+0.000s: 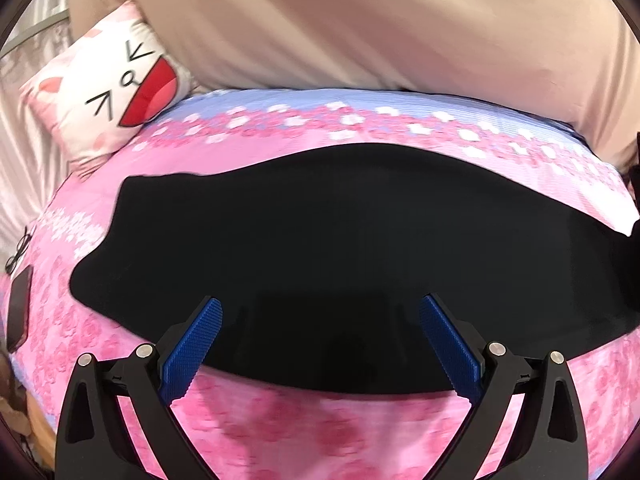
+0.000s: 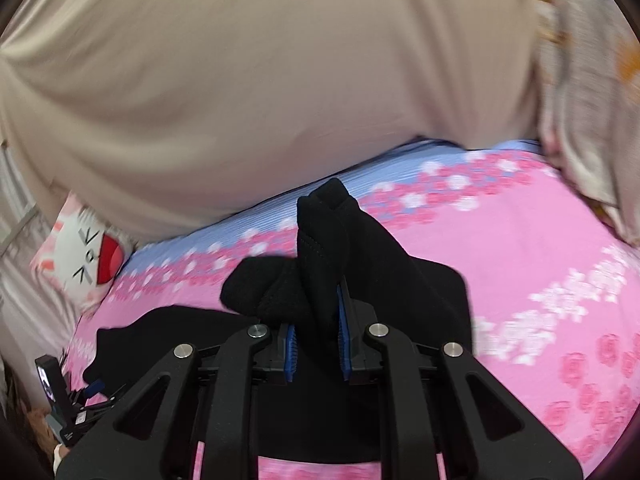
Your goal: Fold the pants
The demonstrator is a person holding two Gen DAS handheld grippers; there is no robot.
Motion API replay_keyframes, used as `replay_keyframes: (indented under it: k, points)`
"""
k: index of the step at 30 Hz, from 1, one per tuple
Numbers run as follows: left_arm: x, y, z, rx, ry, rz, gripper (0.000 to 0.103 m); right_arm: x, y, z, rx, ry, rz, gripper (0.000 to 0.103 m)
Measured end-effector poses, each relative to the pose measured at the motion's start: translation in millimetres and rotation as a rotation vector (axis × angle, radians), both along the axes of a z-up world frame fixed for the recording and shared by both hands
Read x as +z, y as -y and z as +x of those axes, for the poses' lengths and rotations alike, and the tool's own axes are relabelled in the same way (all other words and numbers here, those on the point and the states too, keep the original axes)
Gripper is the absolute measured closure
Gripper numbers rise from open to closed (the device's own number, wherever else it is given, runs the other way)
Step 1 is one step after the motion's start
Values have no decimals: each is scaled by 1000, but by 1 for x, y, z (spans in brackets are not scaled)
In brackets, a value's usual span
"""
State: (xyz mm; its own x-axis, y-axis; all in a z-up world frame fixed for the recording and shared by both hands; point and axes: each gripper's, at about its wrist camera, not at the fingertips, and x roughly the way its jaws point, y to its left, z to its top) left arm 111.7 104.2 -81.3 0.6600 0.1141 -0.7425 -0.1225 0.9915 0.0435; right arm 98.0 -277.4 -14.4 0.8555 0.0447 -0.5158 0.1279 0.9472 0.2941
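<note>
Left gripper [image 1: 320, 316] hangs wide and empty over the near edge of the black pants [image 1: 320, 248], whose long axis runs left to right across the pink floral bedspread [image 1: 320, 432]. Right gripper [image 2: 318, 340] pinches a bunched end, lifted, so it leads the fold.

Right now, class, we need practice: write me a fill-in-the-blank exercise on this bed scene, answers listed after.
1. The pants lying on the bed are ____ in colour.
2. The right gripper is shut on a bunch of the ____.
3. The left gripper has its jaws ____.
4. The pillow shows a cartoon ____ face.

Answers: black; pants; open; cat
</note>
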Motion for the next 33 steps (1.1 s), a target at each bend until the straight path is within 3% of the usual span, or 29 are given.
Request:
replay_keyframes:
  k: [6,10,15,18,21,25,28,29,33]
  points:
    - [-9,-30,-3,39,-23,-35,6,-13,-48,29,46,-74,-100,88]
    - [-8,-39,-11,37,-15,-36,6,-34,-47,34,0,-138,-174,88]
    - [-10,-41,-11,36,-19,-43,6,-47,-12,12,-51,-150,-86,88]
    - [-12,-36,-7,32,-33,-38,6,-34,15,-4,-94,-95,-3,88]
    - [-13,-31,-3,27,-38,-33,6,-12,19,0,-63,-48,63,88]
    - [-6,-34,0,50,-20,-55,6,32,-43,22,94,7,-29,88]
    - [2,-42,-3,69,4,-51,6,39,-111,47,278,-16,-100,88]
    - [4,-46,-4,76,8,-46,6,32,-133,57,327,-43,-134,88]
    - [2,-64,-7,114,-1,-42,6,-59,-200,97,441,-262,-266,85]
